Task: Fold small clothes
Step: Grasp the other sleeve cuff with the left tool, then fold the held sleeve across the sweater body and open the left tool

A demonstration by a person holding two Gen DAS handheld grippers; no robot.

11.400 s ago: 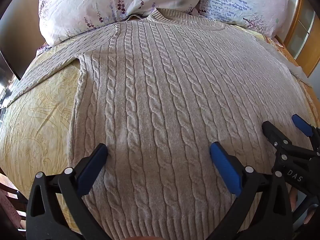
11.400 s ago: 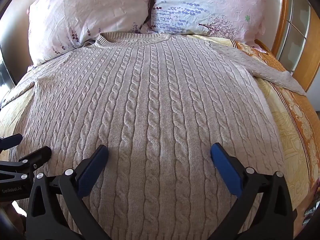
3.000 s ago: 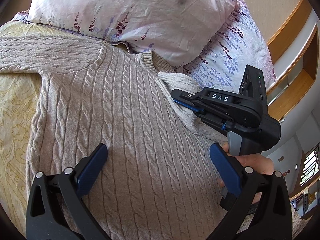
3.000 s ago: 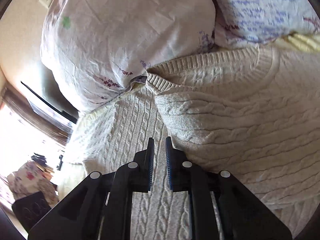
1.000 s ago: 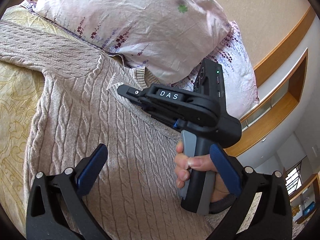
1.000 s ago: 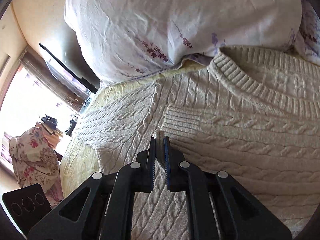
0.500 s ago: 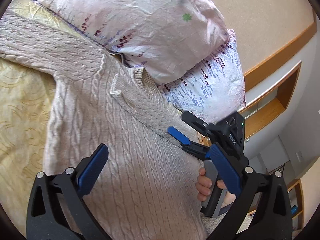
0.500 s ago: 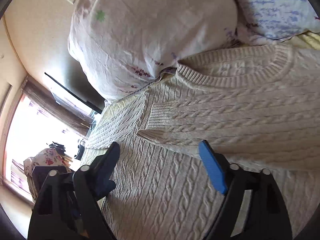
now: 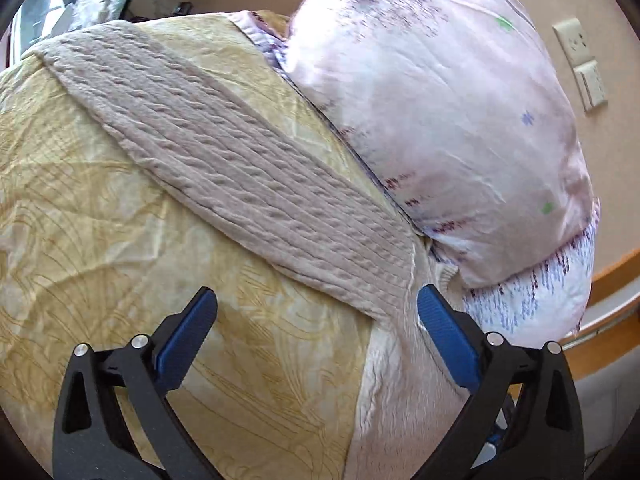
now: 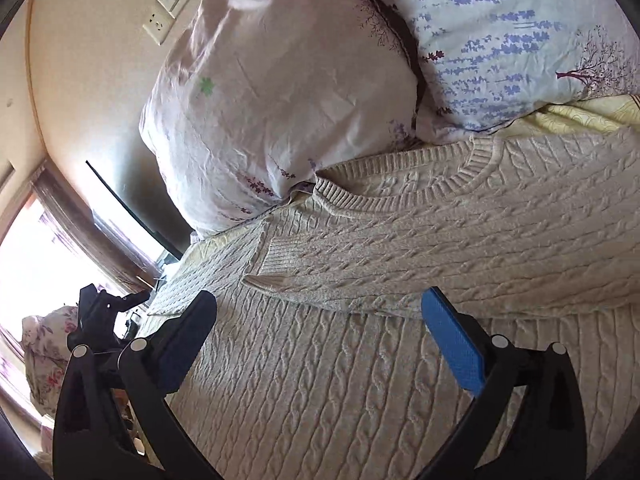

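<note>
Left gripper (image 9: 316,322): jaws wide apart and just beginning to close, nothing between the blue pads; it hangs over the yellow bedspread beside the sweater's shoulder, touching no cloth.
Left sleeve (image 9: 224,168): stretched out flat and straight from the sweater's shoulder across the bedspread, running away toward the upper left in the left wrist view, unfolded.
Bedspread (image 9: 100,264): yellow with a leaf pattern, bare on both sides of the left sleeve.
Sweater (image 10: 328,384): beige cable knit, lying flat on the bed with its ribbed collar against the pillows; its body fills the lower part of the right wrist view.
Collar (image 10: 404,196): round ribbed neck, at the top of the sweater, touching the lower edge of the pink pillow.
Right sleeve (image 10: 440,264): folded over and lying across the sweater's chest just below the collar, its ribbed cuff (image 10: 276,264) ending near the sweater's left shoulder.
Right gripper (image 10: 320,324): jaws spread fully and still opening, empty; it sits above the sweater's body, just short of the folded sleeve, with no cloth between the pads.
Pink pillow (image 10: 280,80): propped at the head of the bed, just beyond the sweater's collar.
Lavender-print pillow (image 10: 520,32): beside the pink pillow, beyond the sweater's right shoulder.
Left gripper in the right wrist view (image 10: 108,304): a dark shape past the sweater's left edge, too small there to read its jaws.
</note>
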